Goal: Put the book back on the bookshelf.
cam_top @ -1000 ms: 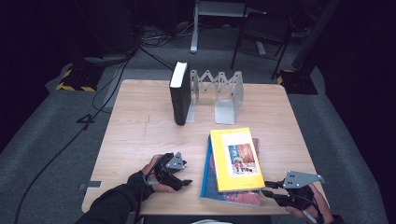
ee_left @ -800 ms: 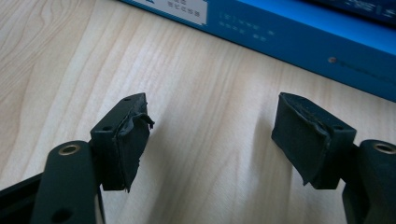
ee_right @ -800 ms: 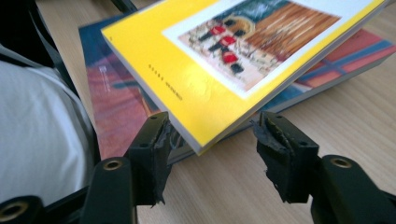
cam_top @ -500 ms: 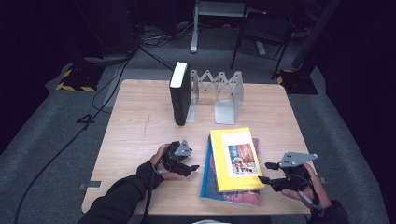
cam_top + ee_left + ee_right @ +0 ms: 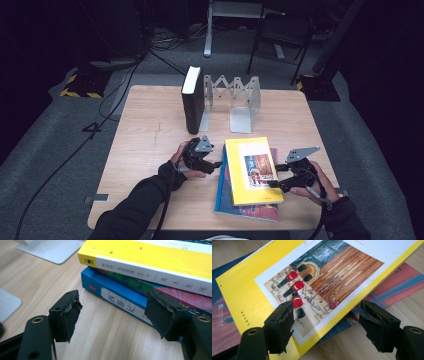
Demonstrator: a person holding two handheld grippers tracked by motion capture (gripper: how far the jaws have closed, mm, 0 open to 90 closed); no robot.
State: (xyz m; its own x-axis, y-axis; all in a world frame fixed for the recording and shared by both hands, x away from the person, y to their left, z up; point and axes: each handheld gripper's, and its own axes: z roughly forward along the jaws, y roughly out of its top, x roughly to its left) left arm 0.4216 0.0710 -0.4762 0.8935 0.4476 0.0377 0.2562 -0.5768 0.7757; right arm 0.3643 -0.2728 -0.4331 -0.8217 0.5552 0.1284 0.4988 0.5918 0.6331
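Observation:
A yellow book [image 5: 252,170] lies on top of a flat stack at the table's near side, over a red-patterned book [image 5: 397,287] and a blue book [image 5: 222,195]. My left gripper [image 5: 216,164] is open at the stack's left side. In the left gripper view its jaws [image 5: 113,312] face the blue spine [image 5: 117,297] and the yellow book's spine [image 5: 150,267], holding nothing. My right gripper [image 5: 275,179] is open at the stack's right edge. In the right gripper view its jaws [image 5: 328,325] straddle the yellow cover's [image 5: 244,290] near corner without closing on it.
A black book [image 5: 192,100] stands upright at the left end of a grey folding metal book rack [image 5: 235,95] at the table's far middle. The rack's base plate [image 5: 50,250] lies beyond the stack. Bare wood [image 5: 145,150] stretches left of the stack.
Both grippers have closed in on the stack: the left one moved right and away from the near edge to the spines, the right one moved left and forward to the yellow cover's edge.

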